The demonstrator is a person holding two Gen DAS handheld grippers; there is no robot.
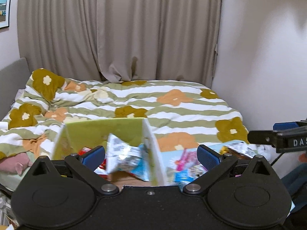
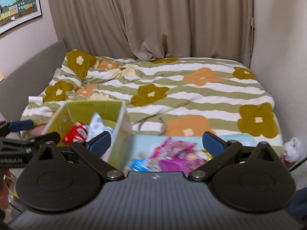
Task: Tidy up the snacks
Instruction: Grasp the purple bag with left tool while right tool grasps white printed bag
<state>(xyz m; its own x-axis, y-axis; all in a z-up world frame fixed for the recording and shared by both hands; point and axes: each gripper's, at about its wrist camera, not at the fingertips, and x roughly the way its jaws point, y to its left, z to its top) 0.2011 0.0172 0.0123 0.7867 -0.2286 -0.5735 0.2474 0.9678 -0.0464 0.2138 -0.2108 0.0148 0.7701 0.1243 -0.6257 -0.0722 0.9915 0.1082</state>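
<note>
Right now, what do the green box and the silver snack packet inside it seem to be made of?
Green box: probably printed cardboard or thin board, matte, since its walls are flat, thin and stand stiffly with straight edges. Silver snack packet: likely metallised plastic film, glossy, as it is crinkled with bright reflections. Motion blur leaves both uncertain.

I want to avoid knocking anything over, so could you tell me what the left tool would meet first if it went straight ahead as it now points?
Probably the silver snack packet standing in the green box; it lies between the open left tool fingers, beside the box's white wall. Blur makes depth uncertain.
</note>
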